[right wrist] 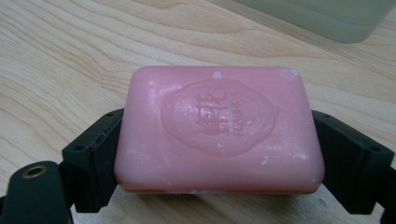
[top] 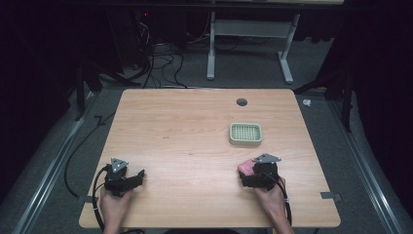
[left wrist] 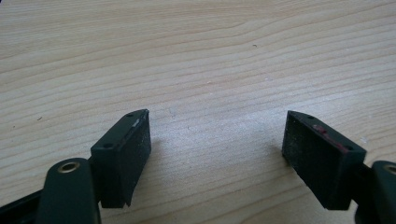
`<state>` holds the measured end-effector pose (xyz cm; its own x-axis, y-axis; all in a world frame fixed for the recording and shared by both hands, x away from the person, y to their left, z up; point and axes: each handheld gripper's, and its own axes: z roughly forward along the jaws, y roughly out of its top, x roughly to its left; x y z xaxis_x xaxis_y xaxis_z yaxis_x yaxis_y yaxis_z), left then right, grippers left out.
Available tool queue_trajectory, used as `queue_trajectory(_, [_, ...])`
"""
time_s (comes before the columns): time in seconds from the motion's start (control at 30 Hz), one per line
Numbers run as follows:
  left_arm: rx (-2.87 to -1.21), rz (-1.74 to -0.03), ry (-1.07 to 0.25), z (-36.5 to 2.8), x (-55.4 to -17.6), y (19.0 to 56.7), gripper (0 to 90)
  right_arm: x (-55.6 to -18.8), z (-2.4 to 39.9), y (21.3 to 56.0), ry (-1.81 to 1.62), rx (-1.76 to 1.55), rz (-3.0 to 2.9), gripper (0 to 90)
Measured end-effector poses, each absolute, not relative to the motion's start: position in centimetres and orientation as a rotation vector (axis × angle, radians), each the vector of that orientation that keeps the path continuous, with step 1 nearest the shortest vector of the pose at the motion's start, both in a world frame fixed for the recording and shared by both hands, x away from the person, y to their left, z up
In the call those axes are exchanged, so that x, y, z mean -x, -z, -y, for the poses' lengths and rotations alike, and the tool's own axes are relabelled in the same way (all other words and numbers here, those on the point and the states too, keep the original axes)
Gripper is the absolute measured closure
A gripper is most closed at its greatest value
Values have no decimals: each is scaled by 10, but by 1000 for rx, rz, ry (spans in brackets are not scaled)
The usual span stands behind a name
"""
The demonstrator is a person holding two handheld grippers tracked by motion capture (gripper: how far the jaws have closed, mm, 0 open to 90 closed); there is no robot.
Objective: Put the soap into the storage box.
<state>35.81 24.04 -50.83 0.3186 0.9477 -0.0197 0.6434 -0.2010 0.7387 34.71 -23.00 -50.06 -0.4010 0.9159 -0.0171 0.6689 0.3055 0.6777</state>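
High view: right gripper point(top: 254, 171) holds the pink soap point(top: 246, 168) low over the table point(top: 185, 131), near the green soap dish point(top: 246, 134). Left gripper view: fingers point(left wrist: 123, 156) spread, empty. Right gripper view: fingers point(right wrist: 93, 161) pinch the soap's point(right wrist: 219, 130) short ends; advise keeping it level, centring over the dish before release

– What's in my way out there?
– Bare table point(top: 185, 141) runs wide between my left gripper point(top: 139, 176) and right gripper point(top: 242, 176). Ahead of the right one, the green soap dish point(top: 245, 134) blocks the path; the pink soap point(right wrist: 219, 128) fills its jaws.
– And left?
– I see open wood all around.
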Motion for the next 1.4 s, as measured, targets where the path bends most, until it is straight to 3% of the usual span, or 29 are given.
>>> queue_trajectory(1.4, [-1935,-1402,-596,-240,-358,508,242,-348,234,481,-924,-1487,-2096,135])
